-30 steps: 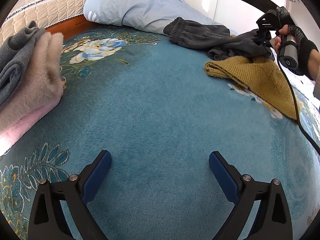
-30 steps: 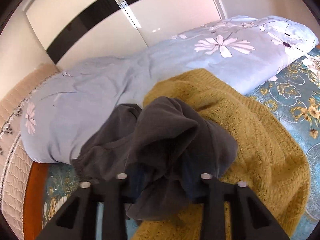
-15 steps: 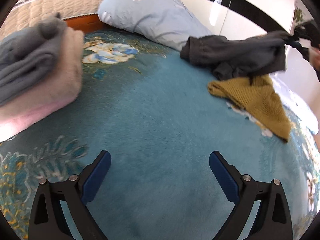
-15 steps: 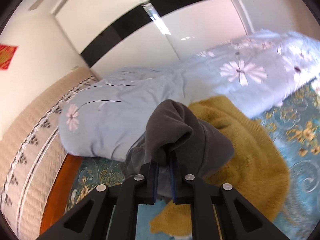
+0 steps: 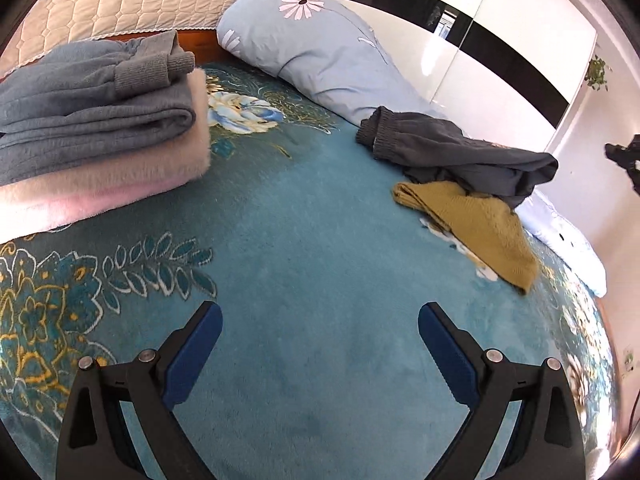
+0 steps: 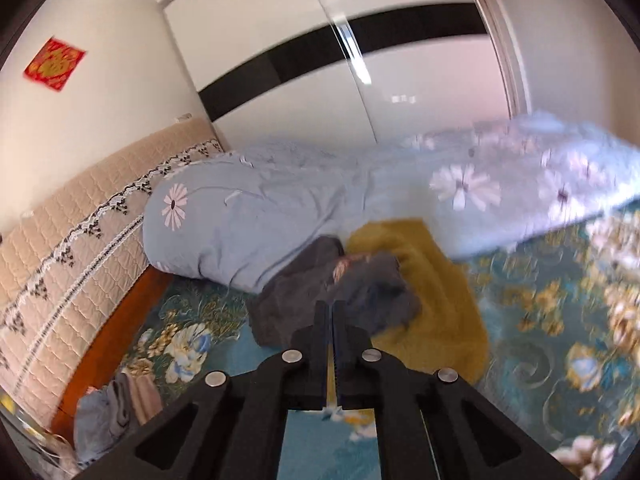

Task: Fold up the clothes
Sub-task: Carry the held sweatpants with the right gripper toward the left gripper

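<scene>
A dark grey garment (image 5: 460, 152) lies crumpled on the teal floral bedspread (image 5: 312, 248), partly over a mustard knit sweater (image 5: 476, 220). Both also show in the right wrist view, the grey garment (image 6: 332, 292) and the sweater (image 6: 436, 292). My left gripper (image 5: 320, 332) is open and empty, low over bare bedspread, well short of the pile. My right gripper (image 6: 331, 312) is shut with nothing between its fingers, raised above and back from the grey garment. A part of it shows at the right edge of the left wrist view (image 5: 624, 160).
A stack of folded clothes (image 5: 92, 120), grey over pink, sits at the left. A light blue floral pillow (image 5: 316, 48) and quilt (image 6: 500, 200) lie along the far side, by a beige quilted headboard (image 5: 120, 4). A white wardrobe stands behind.
My right gripper held the grey garment lifted half a second ago; now the garment lies dropped on the sweater and the gripper has pulled up and away. The left view has swung left.
</scene>
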